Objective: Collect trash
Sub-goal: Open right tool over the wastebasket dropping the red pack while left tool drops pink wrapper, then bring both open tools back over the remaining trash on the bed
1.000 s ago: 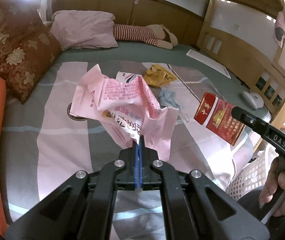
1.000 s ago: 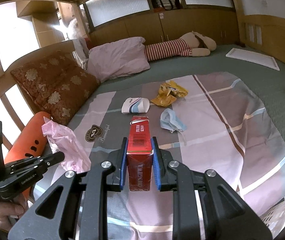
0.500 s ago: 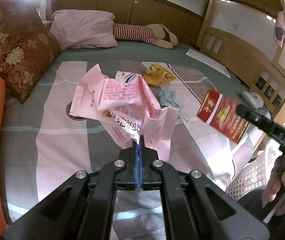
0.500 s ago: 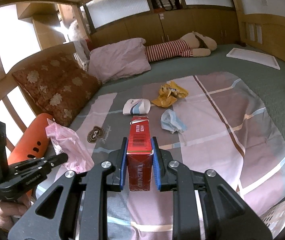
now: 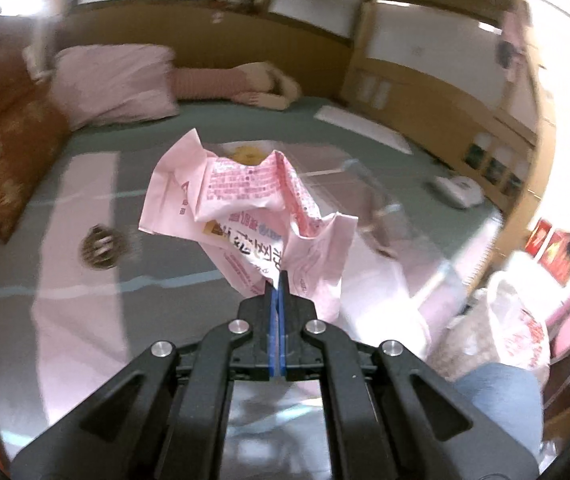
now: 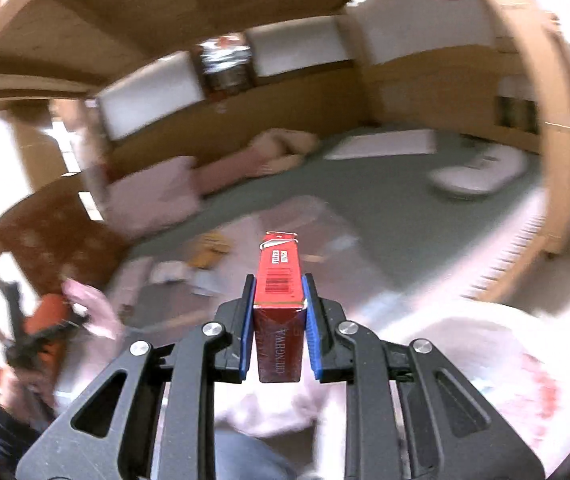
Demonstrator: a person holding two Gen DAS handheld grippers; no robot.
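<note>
The right gripper (image 6: pixel 277 300), jaws clamped on the red cardboard cigarette pack (image 6: pixel 279 292), has swung right off the bed (image 6: pixel 365 200) toward a white plastic bag (image 6: pixel 505 360); the left gripper (image 5: pixel 278 284) still pinches crumpled pink paper (image 5: pixel 245 208), jaws fully closed.

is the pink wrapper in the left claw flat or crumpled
Crumpled: the pink wrapper shows deep creases and bent-up corners, pinched at one edge by the left claw.

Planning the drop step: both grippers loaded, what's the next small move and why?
Probably carry the right gripper on over the white plastic bag before opening. Its jaws clamp the red cigarette pack, and the bag sits just below and right. The left gripper holds the pink wrapper.
</note>
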